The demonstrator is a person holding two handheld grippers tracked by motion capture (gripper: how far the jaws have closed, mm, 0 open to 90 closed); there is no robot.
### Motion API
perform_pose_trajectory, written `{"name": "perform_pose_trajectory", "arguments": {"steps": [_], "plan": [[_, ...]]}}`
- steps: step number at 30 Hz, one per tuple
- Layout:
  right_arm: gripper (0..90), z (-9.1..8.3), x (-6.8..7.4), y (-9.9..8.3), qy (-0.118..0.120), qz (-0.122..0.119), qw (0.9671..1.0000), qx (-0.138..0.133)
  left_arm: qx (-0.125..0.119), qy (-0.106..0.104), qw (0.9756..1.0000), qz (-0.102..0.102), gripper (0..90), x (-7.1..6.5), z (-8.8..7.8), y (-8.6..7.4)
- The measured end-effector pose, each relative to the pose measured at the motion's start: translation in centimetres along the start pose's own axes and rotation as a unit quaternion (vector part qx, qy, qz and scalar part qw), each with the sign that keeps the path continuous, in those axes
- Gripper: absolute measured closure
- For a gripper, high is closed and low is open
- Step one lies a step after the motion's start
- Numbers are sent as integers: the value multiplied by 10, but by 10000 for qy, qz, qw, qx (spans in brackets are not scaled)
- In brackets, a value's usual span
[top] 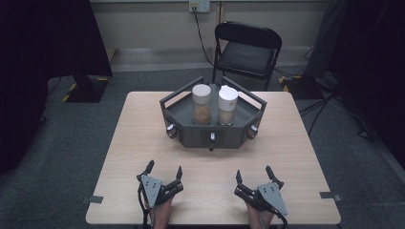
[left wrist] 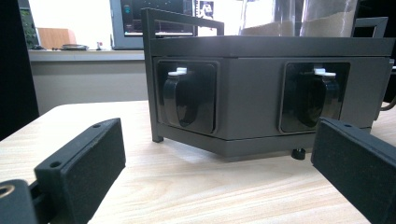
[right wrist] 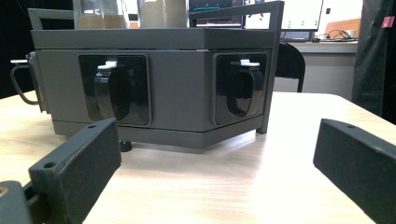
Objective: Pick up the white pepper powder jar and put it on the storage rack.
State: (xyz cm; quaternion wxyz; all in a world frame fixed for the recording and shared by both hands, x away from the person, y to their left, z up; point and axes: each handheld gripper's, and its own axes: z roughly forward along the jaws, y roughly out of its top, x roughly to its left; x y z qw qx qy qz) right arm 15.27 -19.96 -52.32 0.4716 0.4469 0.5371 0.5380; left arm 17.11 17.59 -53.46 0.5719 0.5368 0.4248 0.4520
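Note:
A dark grey angular tray (top: 231,136) stands at the table's middle back, with black handles set in its front faces. Two clear jars with white lids rest in it: the left jar (top: 201,104) and the right jar (top: 227,105), both holding tan powder. My left gripper (top: 165,171) rests open near the front edge, left of centre, with nothing between its fingers. My right gripper (top: 253,174) is open too, right of centre, also bare. The left gripper view faces the tray (left wrist: 261,93) and two recessed handles (left wrist: 180,95). The right gripper view faces the tray (right wrist: 180,84) likewise.
A black folding chair (top: 248,50) stands behind the wooden table (top: 143,138). Cables and stand bases lie on the grey floor at the back left and right. Bare tabletop stretches between the grippers and the tray.

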Motion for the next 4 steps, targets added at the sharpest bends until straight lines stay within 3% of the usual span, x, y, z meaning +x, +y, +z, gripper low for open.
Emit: {"name": "perform_pose_trajectory", "arguments": {"steps": [4], "plan": [[0, -1, 0, -2, 32, -23, 10000, -44, 3, -6, 10000, 3, 21, 0, 0, 0]]}}
